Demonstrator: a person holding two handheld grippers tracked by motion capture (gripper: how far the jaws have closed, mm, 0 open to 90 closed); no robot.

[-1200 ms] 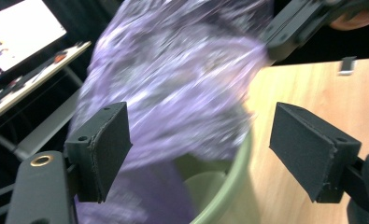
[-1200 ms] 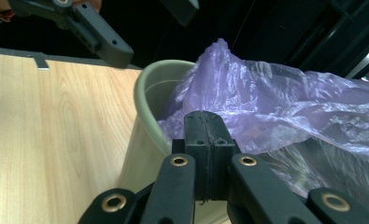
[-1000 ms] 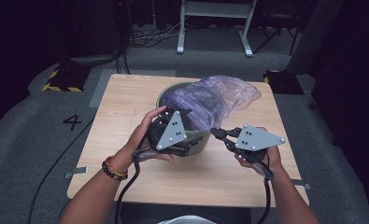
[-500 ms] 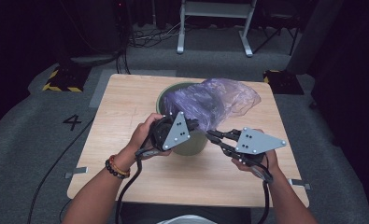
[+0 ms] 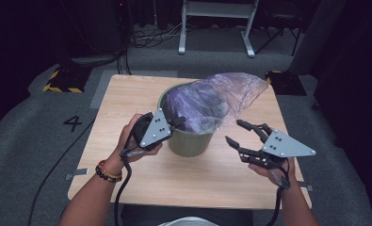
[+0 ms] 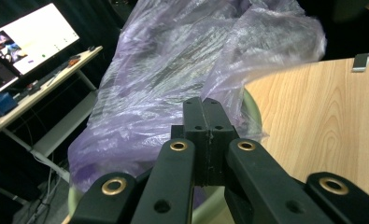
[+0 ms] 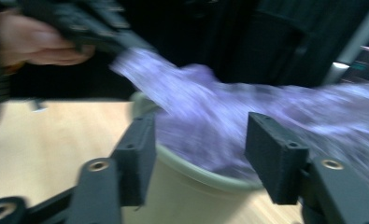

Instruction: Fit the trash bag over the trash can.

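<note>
I've got the worktop (image 5: 127, 94) square in the high view, light wood, w/ grey floor round it and a "4" marked on the floor at its left. On the worktop, a bit behind centre, stands the green bin (image 5: 189, 141), upright. The purple bag (image 5: 212, 96) is stuffed into the bin's mouth and billows out over the far-right rim, thin and see-thru, crinkled; its loose end hangs past the rim toward the worktop's right edge.

My left hand-held gripper (image 5: 178, 122) sits at the bin's near-left rim, jaws pressed together. In the left gripper view the jaw tips (image 6: 203, 112) meet flat w/ no gap I can see, and the bag (image 6: 182, 60) lies right behind them, touching or nearly so; I can't tell if any film is actually caught between them. The right gripper view shows that gripper at the bag's near corner, but it's too blurred to settle it.

My right hand-held gripper (image 5: 238, 133) is off to the bin's right, near it but apart, jaws spread wide, holding nothing. In the right gripper view the bin's rim (image 7: 191, 170) and bag (image 7: 201, 116) sit between and beyond the two open pads (image 7: 140, 154).

Off the worktop: a monitor (image 6: 23, 42) on a side desk.
</note>
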